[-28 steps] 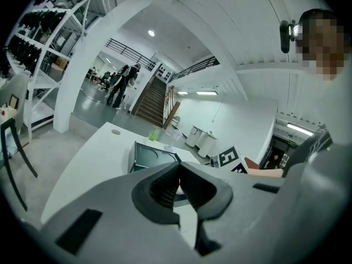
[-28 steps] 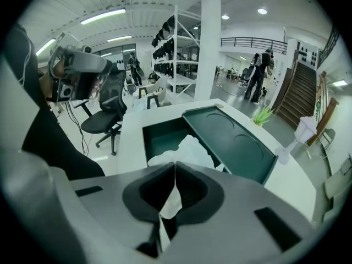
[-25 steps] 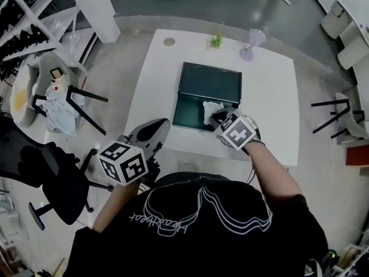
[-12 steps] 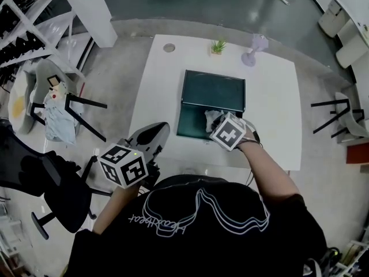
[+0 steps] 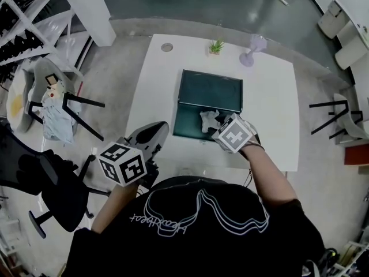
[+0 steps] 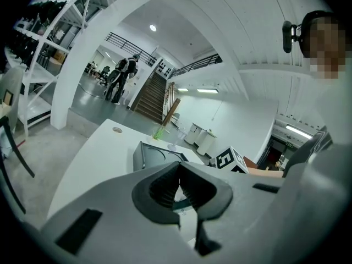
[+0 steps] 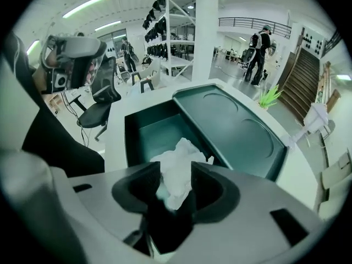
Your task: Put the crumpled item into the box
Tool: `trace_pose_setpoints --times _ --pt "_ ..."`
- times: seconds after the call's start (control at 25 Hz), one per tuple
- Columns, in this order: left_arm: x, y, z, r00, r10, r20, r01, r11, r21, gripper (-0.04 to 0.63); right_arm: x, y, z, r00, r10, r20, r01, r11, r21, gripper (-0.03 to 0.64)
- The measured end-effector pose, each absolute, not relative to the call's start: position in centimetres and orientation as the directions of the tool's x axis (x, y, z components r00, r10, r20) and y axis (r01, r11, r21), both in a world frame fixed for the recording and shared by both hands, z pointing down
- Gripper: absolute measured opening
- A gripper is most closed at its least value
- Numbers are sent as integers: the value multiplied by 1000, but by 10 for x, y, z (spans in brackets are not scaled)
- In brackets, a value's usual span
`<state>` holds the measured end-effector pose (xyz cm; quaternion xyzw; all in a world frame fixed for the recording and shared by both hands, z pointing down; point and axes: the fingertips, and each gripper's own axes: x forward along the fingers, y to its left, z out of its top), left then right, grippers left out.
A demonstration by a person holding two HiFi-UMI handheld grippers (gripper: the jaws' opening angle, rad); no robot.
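Note:
The dark green box [image 5: 185,124] lies open on the white table [image 5: 271,108], its lid [image 5: 210,91] folded back flat. The white crumpled item [image 5: 209,120] hangs over the box's right side, and in the right gripper view this crumpled item [image 7: 177,172] sits between the jaws. My right gripper [image 5: 219,127] is over the box with its jaws opening. They stand apart around the paper [image 7: 176,183]. My left gripper [image 5: 151,136] hangs off the table's near left edge, jaws shut [image 6: 177,180] on nothing.
A small green plant [image 5: 216,46] and a pale purple stand [image 5: 252,45] sit at the table's far edge, near a round hole [image 5: 166,47]. Chairs [image 5: 63,103] and a black office chair [image 5: 40,178] stand on the floor to the left.
The right gripper has stayed over the box's near right part with small shifts. The crumpled item now shows further left of it, lower in the box. The left gripper has barely moved.

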<state>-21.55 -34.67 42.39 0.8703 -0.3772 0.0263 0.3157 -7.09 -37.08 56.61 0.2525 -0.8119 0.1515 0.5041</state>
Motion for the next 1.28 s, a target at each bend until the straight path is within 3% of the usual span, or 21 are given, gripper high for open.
trace_pose_setpoints --times 0.16,0.32,0.52,0.92,1.28 --pt "-201 -338 420 718 -633 290 -673 -523 523 5 -60 -368 545 -446 -318 837 -605 796 -20 199" --pt "-184 -326 410 724 -626 290 -669 -536 515 5 -54 -356 495 -613 -391 687 -628 768 -123 170" --pt "-156 -305 387 743 -617 260 -650 -571 502 5 -41 -331 425 -723 -492 485 -626 764 -158 5" --pt "-110 -242 345 765 -622 168 -616 -630 473 5 -17 -252 342 -854 -507 121 -516 788 -336 3" --pt "-76 -185 338 789 -598 144 -593 -678 434 5 -4 -192 335 -868 -491 75 -493 831 -260 3"
